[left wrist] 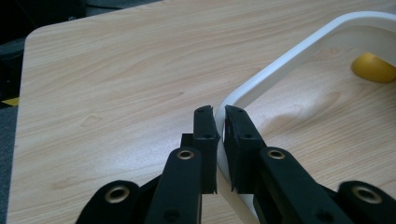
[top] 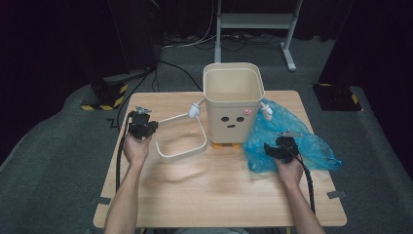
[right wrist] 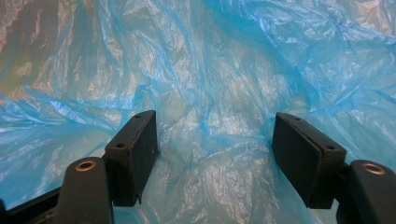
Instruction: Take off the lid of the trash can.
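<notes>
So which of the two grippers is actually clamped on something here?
The left gripper: its jaws pinch the cream frame's rim. The right gripper stands open over the blue bag.

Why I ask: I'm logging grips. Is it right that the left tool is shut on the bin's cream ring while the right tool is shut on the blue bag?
Not quite. The left tool is shut on the cream ring, but the right gripper view shows the right tool open over the blue bag.

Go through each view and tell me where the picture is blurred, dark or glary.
High view: the room around the table is nearly black, the wood smeared near the white ring frame. Left gripper view: sharp and evenly lit on the left gripper clamping that frame. Right gripper view: bright sheen on the crinkled blue bag, the right gripper in shadow.
</notes>
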Demonstrator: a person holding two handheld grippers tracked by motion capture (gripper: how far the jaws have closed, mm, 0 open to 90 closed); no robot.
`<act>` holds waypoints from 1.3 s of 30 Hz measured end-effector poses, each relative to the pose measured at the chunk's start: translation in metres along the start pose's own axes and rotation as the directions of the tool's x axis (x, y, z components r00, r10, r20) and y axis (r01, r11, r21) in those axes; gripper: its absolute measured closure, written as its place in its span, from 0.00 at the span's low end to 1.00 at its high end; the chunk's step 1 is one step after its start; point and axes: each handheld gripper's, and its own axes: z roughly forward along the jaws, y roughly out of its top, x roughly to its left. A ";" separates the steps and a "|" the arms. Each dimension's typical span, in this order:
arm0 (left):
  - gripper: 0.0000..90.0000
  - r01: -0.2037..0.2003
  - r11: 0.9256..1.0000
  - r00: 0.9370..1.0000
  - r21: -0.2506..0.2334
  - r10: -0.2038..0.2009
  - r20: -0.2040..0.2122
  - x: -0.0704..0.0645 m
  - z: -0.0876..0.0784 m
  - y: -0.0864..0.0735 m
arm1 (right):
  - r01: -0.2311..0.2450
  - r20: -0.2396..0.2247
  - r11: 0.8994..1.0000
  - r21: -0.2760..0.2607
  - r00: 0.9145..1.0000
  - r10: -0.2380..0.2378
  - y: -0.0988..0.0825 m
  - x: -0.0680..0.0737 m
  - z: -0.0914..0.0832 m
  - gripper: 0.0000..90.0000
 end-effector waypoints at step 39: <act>0.92 0.033 0.999 0.999 0.001 -0.033 -0.018 -0.013 0.037 -0.032 | -0.007 -0.002 1.000 0.002 1.000 0.007 0.000 0.000 0.000 0.35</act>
